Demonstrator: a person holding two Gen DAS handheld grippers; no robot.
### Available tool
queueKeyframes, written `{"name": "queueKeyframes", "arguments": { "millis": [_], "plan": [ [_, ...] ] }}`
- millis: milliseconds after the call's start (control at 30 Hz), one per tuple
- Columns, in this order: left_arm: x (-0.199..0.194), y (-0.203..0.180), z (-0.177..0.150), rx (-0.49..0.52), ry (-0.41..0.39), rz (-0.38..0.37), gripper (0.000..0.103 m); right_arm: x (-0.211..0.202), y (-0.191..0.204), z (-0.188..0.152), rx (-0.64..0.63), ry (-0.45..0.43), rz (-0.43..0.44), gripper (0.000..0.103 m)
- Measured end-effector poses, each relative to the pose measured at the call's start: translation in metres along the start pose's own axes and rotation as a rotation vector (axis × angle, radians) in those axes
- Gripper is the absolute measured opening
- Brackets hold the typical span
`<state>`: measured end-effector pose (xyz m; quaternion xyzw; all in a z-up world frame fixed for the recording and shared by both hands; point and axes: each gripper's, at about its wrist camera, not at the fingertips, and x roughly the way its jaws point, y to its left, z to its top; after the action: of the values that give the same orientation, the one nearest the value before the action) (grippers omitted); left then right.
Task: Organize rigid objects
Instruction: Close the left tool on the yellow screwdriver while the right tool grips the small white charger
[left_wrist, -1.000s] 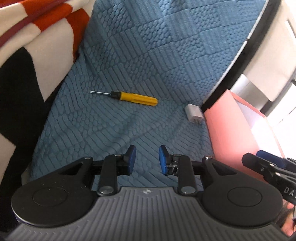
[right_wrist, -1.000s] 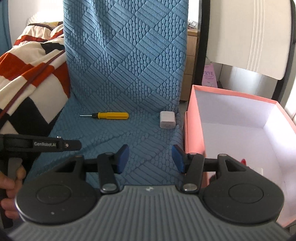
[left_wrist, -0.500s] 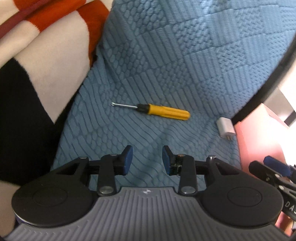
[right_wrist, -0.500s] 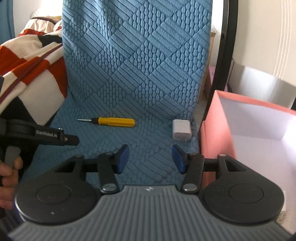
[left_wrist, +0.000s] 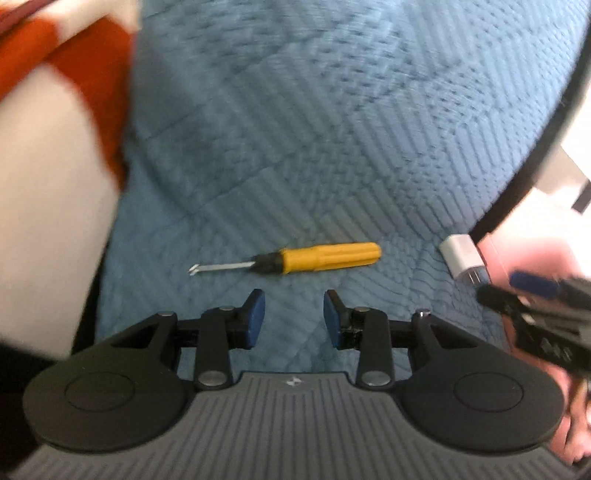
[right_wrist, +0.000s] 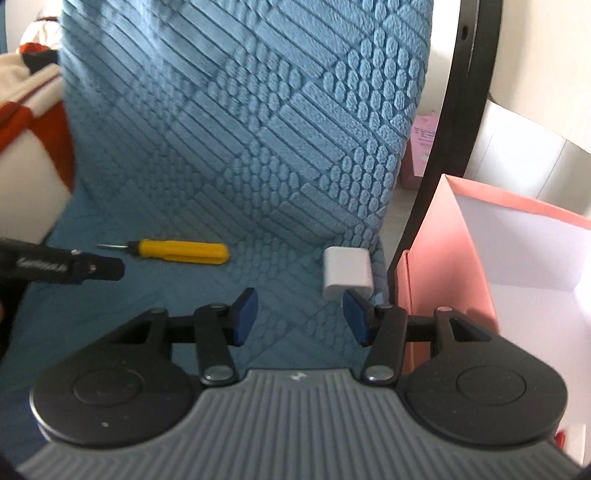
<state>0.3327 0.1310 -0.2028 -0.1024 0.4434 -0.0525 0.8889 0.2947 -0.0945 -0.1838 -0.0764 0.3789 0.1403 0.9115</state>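
The yellow-handled screwdriver (left_wrist: 295, 259) lies flat on the blue textured cover (left_wrist: 332, 129), handle toward the right and metal shaft toward the left in both views. It rests just ahead of the left gripper (left_wrist: 294, 317), whose blue-padded fingers stand apart with nothing between them; the handle sits slightly beyond the gap, not touching either pad. In the right wrist view the same screwdriver (right_wrist: 173, 252) appears at left, near the dark body of the left gripper (right_wrist: 59, 264), which enters from the left edge. The white charger block (right_wrist: 347, 277) lies on the blue textured cover (right_wrist: 258, 110) to the right of the screwdriver, well apart from it. The right gripper (right_wrist: 301, 319) is directly behind the charger block: its fingers are spread wide and hold nothing, and the right finger (right_wrist: 356, 321) overlaps the block's near lower corner in the picture; contact cannot be confirmed. In the left wrist view the charger block (left_wrist: 463, 256) shows two metal prongs on its near end, and the blurred right gripper (left_wrist: 535, 295) is beside it. The pink box (right_wrist: 436, 258) stands open just to the right of the charger block, with a white interior. A red, white and black blanket (left_wrist: 55, 166) borders the cover on the left.
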Motion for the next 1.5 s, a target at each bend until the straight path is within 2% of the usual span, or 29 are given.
{"name": "queueKeyframes", "arguments": {
  "millis": [100,267,400,500,600,767,867,1067,1133,1167,1267,1400,1500],
  "plan": [
    [0.007,-0.011,0.003,0.089,-0.006,0.000,0.040,0.018,-0.002,0.006,-0.035,0.002,-0.037,0.054],
    [0.026,-0.017,0.012,0.180,-0.019,0.027,0.040,0.040,-0.001,0.014,-0.101,0.017,-0.082,0.054],
    [0.033,-0.017,0.020,0.193,-0.027,0.007,0.040,0.053,0.001,0.017,-0.145,0.030,-0.107,0.054],
    [0.036,-0.019,0.022,0.252,-0.020,0.020,0.040,0.065,0.004,0.018,-0.196,0.066,-0.141,0.054],
    [0.036,-0.013,0.024,0.217,-0.015,0.000,0.040,0.077,0.000,0.017,-0.179,0.111,-0.125,0.054],
    [0.038,-0.007,0.026,0.231,0.002,0.047,0.041,0.090,0.003,0.018,-0.224,0.117,-0.143,0.055],
    [0.037,-0.005,0.024,0.285,0.016,0.033,0.047,0.098,0.009,0.016,-0.278,0.142,-0.163,0.057],
    [0.033,-0.010,0.019,0.350,0.032,0.011,0.048,0.100,0.005,0.022,-0.246,0.149,-0.160,0.057],
    [0.034,-0.015,0.017,0.367,0.043,-0.002,0.048,0.099,-0.002,0.025,-0.243,0.152,-0.167,0.051],
    [0.034,-0.018,0.015,0.382,0.050,-0.005,0.048,0.097,-0.002,0.025,-0.239,0.150,-0.171,0.044],
    [0.037,-0.023,0.011,0.413,0.047,0.004,0.048,0.091,-0.014,0.029,-0.181,0.153,-0.126,0.044],
    [0.042,-0.022,0.014,0.406,0.027,0.020,0.048,0.083,-0.015,0.027,-0.167,0.154,-0.078,0.044],
    [0.051,-0.027,0.011,0.457,0.012,0.046,0.048,0.065,-0.008,0.023,-0.169,0.152,-0.048,0.044]
  ]
}}
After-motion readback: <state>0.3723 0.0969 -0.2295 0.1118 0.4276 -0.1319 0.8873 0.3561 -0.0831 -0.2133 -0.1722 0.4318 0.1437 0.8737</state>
